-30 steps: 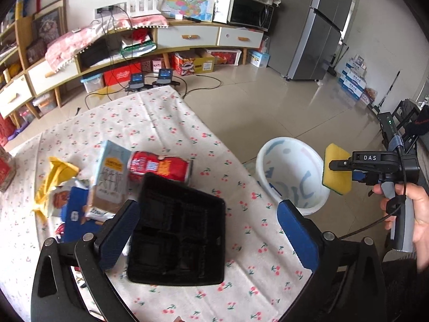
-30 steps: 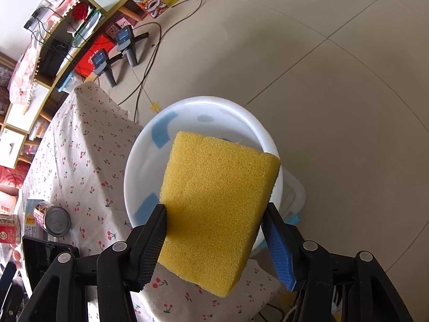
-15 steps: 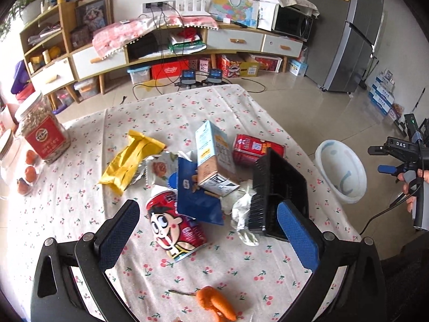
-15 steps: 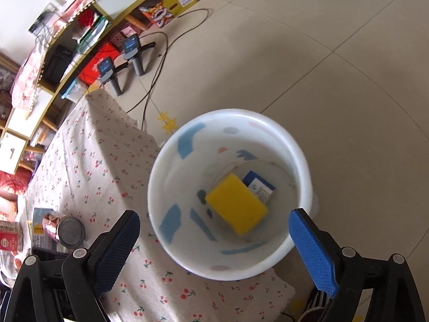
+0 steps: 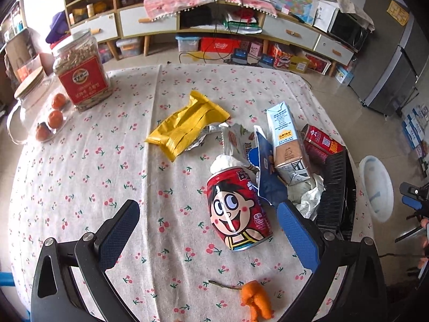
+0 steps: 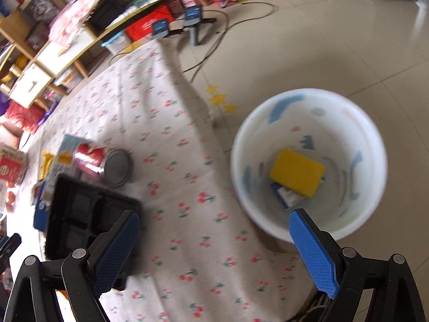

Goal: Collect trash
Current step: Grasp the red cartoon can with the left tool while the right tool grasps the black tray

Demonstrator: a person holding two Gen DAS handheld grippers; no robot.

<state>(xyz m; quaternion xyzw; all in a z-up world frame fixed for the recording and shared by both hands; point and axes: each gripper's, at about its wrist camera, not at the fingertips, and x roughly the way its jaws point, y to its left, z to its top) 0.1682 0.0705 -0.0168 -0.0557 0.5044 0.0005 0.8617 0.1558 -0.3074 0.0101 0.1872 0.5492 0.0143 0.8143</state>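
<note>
With both tongs apart and empty, lower your left gripper (image 5: 207, 226) squarely over the red cartoon-faced can (image 5: 238, 208) lying beside the black plastic tray (image 5: 335, 187); your right gripper (image 6: 214, 244) waits.

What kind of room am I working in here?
Most likely a home living or dining room. A table with a cherry-print cloth holds snack litter, a long sideboard with drawers runs along the wall, a fridge stands at the right, and a white bucket sits on the tiled floor.
</note>
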